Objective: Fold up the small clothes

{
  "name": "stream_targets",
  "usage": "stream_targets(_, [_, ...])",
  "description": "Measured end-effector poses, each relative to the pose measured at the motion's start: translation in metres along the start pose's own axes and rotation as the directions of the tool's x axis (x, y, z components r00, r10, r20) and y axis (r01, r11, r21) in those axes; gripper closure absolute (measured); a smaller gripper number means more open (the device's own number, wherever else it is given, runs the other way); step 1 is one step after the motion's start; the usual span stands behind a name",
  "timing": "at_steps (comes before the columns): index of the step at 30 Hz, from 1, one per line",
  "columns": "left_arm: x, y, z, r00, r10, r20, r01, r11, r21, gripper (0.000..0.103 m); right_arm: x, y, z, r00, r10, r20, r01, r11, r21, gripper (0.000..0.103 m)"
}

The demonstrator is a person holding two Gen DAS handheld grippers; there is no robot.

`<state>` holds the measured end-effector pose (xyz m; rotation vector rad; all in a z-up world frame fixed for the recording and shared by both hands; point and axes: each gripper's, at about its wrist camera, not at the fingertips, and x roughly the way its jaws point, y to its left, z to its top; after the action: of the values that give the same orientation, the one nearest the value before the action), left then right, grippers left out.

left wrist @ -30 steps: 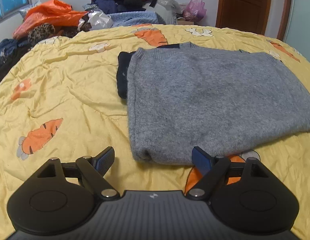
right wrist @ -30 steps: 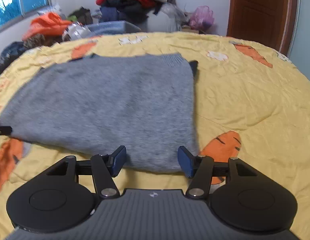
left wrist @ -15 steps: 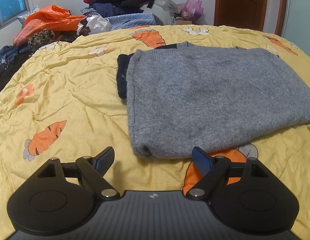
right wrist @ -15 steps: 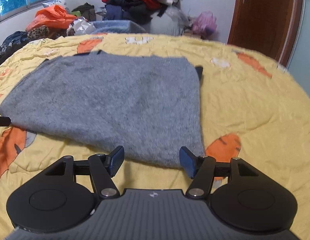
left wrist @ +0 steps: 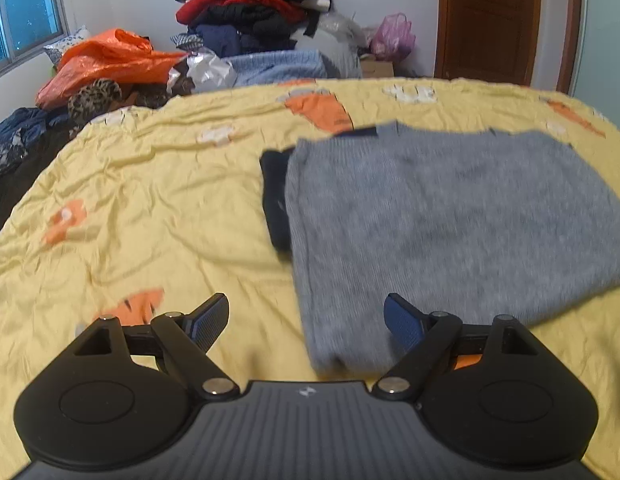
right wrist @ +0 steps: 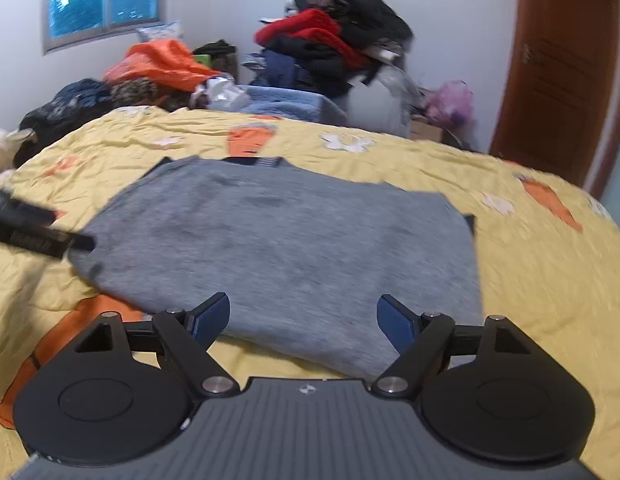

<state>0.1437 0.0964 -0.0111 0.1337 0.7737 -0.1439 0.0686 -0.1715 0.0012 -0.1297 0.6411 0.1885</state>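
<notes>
The grey sweater (left wrist: 449,220) lies folded flat on the yellow bedspread (left wrist: 150,208), a dark layer protruding at its 9 o'clock edge. Left tool (left wrist: 306,320) stands open and empty; right tool (right wrist: 304,316) is opening, nothing between its pads. Risk — a one-layer pinch would drag the fold apart.

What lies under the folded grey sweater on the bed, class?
A dark navy piece of cloth sticks out from beneath the grey sweater along its edges; below both is the yellow carrot-print bedspread. Whether the navy is part of the sweater or separate is covered.
</notes>
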Motion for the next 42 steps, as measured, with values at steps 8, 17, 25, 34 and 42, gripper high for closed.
stream_targets(8, [0.036, 0.047, 0.045, 0.996, -0.078, -0.051, 0.071, 0.988, -0.139, 0.018, 0.0, 0.079, 0.005, 0.998, 0.019, 0.055, -0.007, 0.974, -0.225, 0.01])
stream_targets(17, [0.122, 0.099, 0.069, 0.892, -0.428, -0.148, 0.325, 0.832, -0.449, 0.018, 0.027, 0.177, -0.017, 0.987, -0.078, 0.141, 0.145, 0.807, -0.572, 0.01])
stream_targets(25, [0.152, 0.092, 0.081, 0.838, -0.531, -0.123, 0.438, 0.79, -0.429, 0.018, 0.057, 0.209, -0.03, 0.979, -0.139, 0.147, 0.201, 0.739, -0.643, 0.011])
stream_targets(34, [0.181, 0.1, 0.098, 0.817, -0.575, -0.053, 0.47, 0.715, -0.518, 0.019, 0.091, 0.224, -0.004, 0.973, -0.162, 0.167, 0.231, 0.766, -0.6, 0.021])
stream_targets(42, [0.19, 0.08, 0.114, 0.855, -0.512, -0.077, 0.43, 0.786, -0.444, 0.044, 0.107, 0.23, 0.002, 0.973, -0.163, 0.164, 0.229, 0.774, -0.591, 0.036])
